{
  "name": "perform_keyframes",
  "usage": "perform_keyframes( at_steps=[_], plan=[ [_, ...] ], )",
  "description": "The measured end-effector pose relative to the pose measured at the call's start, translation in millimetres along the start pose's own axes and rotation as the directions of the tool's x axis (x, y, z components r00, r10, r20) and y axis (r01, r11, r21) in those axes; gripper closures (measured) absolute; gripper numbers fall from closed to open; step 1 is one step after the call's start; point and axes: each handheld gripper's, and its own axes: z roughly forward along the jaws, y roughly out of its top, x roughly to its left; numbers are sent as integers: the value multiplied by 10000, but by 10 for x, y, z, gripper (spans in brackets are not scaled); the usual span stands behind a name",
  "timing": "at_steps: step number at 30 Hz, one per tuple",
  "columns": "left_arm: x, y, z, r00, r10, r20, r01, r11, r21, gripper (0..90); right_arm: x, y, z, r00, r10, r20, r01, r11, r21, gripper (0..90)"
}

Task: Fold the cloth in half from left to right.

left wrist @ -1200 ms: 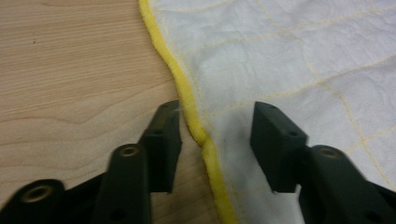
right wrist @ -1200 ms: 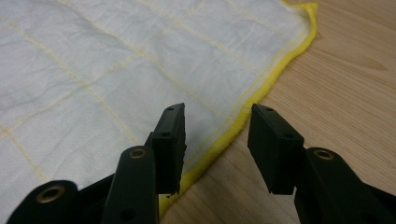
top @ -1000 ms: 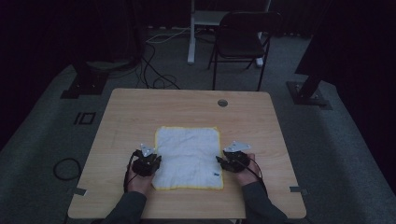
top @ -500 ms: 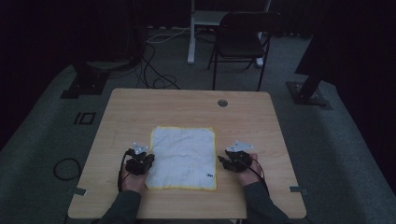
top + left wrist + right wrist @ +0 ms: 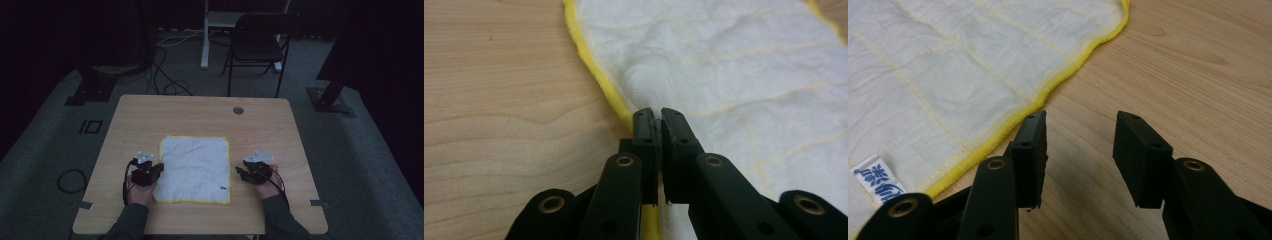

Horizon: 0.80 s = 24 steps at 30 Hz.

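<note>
Looking down from the high view: a white cloth (image 5: 194, 169) with a yellow hem lies flat on the near half of the wooden surface (image 5: 200, 110), roughly centred left to right. The left hand-held gripper (image 5: 146, 172) sits at the cloth's left edge, toward the near corner, touching it. The right hand-held gripper (image 5: 252, 171) rests on bare wood just beside the cloth's right edge, apart from it. Both forearms enter from the near side. A small tag (image 5: 223, 188) shows near the cloth's near right corner. A round hole (image 5: 238, 110) sits in the surface at the far right. Beyond the far edge stands a dark chair (image 5: 260, 45) on grey floor; loose cables (image 5: 167, 85) lie at far left.

Left gripper view: the left hand-held gripper (image 5: 657, 117) is clenched on the cloth (image 5: 724, 60), its jaws having just been closing. The two black tips meet with a fold of the yellow hem and white fabric pinched between them. The fabric bunches up slightly at the tips. Bare wood (image 5: 499, 100) lies to the left.

Right gripper view: the right hand-held gripper (image 5: 1079, 135) is released, jaws well apart with bare wood (image 5: 1198, 65) between them. Its left jaw lies just beside the yellow hem; whether it touches is unclear. The cloth (image 5: 948, 65) spreads to the left, showing yellow stitched grid lines. The tag (image 5: 878, 182) with blue print lies at the near left.
</note>
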Motion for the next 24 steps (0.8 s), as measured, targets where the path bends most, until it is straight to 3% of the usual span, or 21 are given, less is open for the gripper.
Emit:
perform_keyframes(
  at_steps=[6,14,24],
  plan=[
    [-30,42,-49,9995,-85,304,92,9997,-232,868,5,-5,9,10000,-12,-3,12,10000,46,570],
    [-129,108,-116,9955,242,918,-182,9976,-662,869,8,-11,21,10000,-24,72,23,9999,140,582],
    [-251,234,-138,9903,535,1279,-417,9948,-931,870,5,-13,27,10000,-27,57,26,9999,153,579]
  ],
)
